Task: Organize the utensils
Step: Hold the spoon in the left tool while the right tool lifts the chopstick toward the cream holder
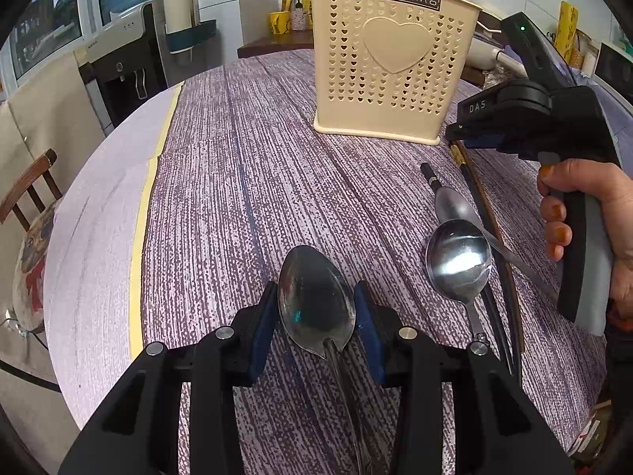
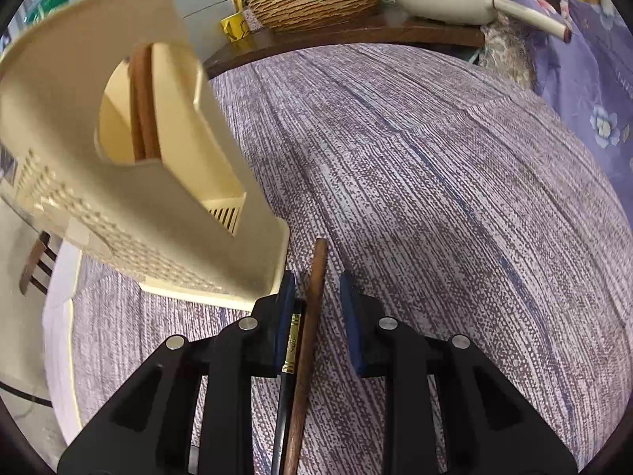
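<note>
Both grippers: black plastic frames w/ silver round screws, dark-blue pads on fingers [image 1: 263, 324]. Right gripper [image 1: 459, 134] body black, white "DAS" marking, green LED at rear, grey handle. Hand [image 1: 581, 213] on handle: orange nail polish.

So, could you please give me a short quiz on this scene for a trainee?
1. True or false: the left gripper holds a fork.
2. How many spoons lie loose on the table?
3. What is the right gripper set around? A ladle, B chopsticks, C knife.
Key: 1 false, it holds a spoon. 2 two. 3 B.
</note>
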